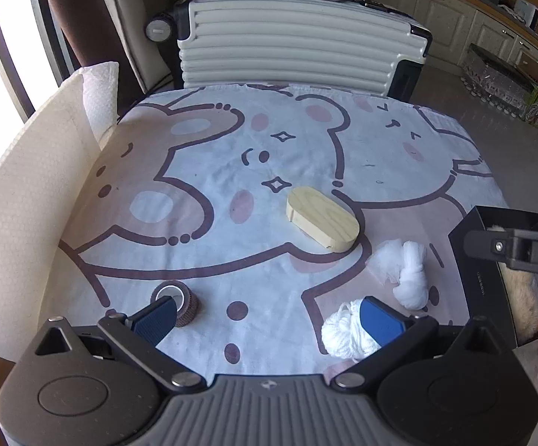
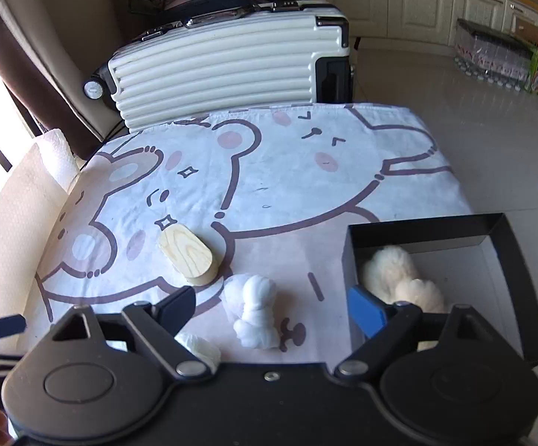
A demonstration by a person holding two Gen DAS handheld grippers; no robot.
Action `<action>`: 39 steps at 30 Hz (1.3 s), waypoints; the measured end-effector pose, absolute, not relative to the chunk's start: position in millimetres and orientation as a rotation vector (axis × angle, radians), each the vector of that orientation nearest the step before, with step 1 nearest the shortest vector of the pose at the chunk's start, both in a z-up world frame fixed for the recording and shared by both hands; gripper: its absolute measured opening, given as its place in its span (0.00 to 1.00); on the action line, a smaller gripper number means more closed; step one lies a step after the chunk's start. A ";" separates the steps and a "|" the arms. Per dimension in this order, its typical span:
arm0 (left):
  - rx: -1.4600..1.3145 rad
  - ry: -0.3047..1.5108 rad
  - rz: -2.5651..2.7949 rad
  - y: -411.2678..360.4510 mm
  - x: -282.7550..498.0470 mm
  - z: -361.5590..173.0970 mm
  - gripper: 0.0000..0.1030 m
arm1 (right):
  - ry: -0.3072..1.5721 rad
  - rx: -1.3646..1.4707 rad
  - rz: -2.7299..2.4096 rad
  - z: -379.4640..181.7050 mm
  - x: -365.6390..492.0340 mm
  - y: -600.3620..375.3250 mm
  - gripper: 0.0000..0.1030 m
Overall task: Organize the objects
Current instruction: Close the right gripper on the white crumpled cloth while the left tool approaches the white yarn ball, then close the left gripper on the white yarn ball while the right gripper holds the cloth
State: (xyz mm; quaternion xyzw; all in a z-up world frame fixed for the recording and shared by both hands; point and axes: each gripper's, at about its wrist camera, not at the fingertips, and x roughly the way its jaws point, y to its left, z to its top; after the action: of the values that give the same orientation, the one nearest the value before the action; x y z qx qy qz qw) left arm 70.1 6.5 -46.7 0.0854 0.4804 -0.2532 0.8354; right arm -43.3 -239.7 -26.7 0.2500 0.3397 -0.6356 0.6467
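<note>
Left gripper (image 1: 269,319): held apart, nothing clasped, above the table's near edge.
Right gripper (image 2: 274,306): held apart, nothing clasped.
Black box (image 2: 417,232): set at the table's right edge; a fluffy toy (image 2: 399,273) is kept inside.
White bundle (image 2: 255,310): laid just left of the box.
Wooden block (image 1: 322,223): placed mid-table.
Tape roll (image 1: 179,299): found near the left front edge.

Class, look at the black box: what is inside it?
Inside the black box lies a fluffy cream toy. The right claw hides the box's near corner.

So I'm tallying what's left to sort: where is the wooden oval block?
The wooden oval block lies mid-table on the cartoon tablecloth, just beyond the knotted white cloth.
</note>
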 end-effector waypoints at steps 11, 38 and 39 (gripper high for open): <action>0.205 1.061 -0.608 -9.4 81.4 -66.1 1.00 | 0.865 0.659 -1.395 -64.7 -27.1 -278.4 0.62; 0.300 1.147 -0.751 -46.8 82.8 -96.8 1.00 | 1.052 0.730 -1.354 -114.3 -25.2 -316.4 0.28; 0.284 1.166 -0.753 -47.7 83.4 -98.3 1.00 | 1.048 0.729 -1.351 -113.2 -25.4 -316.1 0.28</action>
State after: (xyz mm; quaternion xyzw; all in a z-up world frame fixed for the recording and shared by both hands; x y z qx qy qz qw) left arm 83.4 -47.7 -98.3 0.1304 0.5354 -0.3456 0.7596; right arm -25.4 -316.1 -113.2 0.3143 0.4516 -0.5825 0.5983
